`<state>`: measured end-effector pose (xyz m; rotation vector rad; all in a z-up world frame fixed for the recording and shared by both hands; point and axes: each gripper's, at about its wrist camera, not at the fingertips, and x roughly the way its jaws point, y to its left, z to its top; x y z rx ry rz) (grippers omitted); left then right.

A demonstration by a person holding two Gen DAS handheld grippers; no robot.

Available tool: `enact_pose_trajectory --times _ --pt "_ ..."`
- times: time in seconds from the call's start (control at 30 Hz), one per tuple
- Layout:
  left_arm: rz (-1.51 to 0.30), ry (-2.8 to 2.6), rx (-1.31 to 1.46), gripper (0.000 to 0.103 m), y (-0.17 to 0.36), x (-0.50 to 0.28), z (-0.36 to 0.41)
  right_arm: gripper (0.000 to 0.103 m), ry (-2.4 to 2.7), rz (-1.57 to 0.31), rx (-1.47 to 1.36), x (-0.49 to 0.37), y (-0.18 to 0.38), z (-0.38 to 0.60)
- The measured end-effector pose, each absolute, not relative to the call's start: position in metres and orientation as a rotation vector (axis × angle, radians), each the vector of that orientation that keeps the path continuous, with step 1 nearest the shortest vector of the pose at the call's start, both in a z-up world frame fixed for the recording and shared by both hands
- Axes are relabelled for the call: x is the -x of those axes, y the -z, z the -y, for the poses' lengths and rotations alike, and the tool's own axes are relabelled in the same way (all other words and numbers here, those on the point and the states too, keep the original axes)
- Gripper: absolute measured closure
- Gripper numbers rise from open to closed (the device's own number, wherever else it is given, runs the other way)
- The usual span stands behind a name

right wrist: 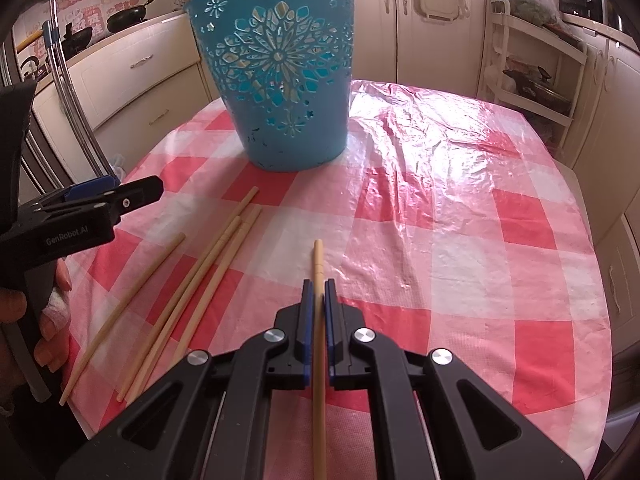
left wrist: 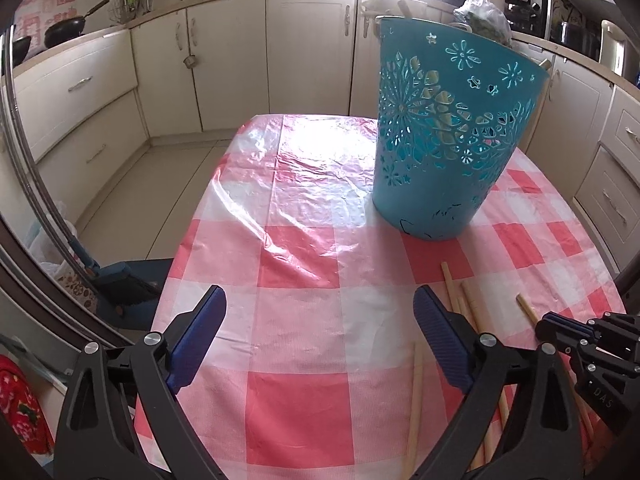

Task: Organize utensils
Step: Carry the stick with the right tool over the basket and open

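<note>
A teal cut-out basket [left wrist: 448, 136] stands upright on the checked table [left wrist: 296, 320]; it also shows in the right wrist view [right wrist: 280, 76]. My right gripper [right wrist: 318, 286] is shut on a wooden chopstick [right wrist: 319, 264] that lies along its fingers and points toward the basket. Several loose chopsticks [right wrist: 192, 284] lie on the cloth to its left, near the front edge. My left gripper [left wrist: 320, 304] is open and empty above the table, left of those chopsticks [left wrist: 472, 312]. In the right wrist view the left gripper [right wrist: 152, 190] shows from the side.
The table is covered by a red and white checked plastic cloth [right wrist: 460, 220]. Kitchen cabinets [left wrist: 236, 60] run behind and on both sides. A white shelf rack [right wrist: 532, 60] stands at the right. A broom and dustpan [left wrist: 120, 280] sit on the floor at the left.
</note>
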<state>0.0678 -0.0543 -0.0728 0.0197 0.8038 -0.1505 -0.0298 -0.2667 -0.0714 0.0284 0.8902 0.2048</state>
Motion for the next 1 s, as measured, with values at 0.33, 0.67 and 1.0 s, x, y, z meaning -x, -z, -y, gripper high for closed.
enact_pose_trajectory --times 0.33,0.67,1.0 --pt "-0.847 0.16 0.049 0.012 0.08 -0.072 0.045 0.097 -0.214 -0.885 -0.076 0.03 0.071 0.273" --pt "-0.868 0.171 0.022 0.012 0.083 -0.074 0.052 0.097 -0.228 -0.826 -0.186 0.036 0.063 0.291" --pt "-0.867 0.171 0.023 0.012 0.083 -0.074 0.052 0.097 -0.28 -0.713 -0.31 0.045 0.018 0.307"
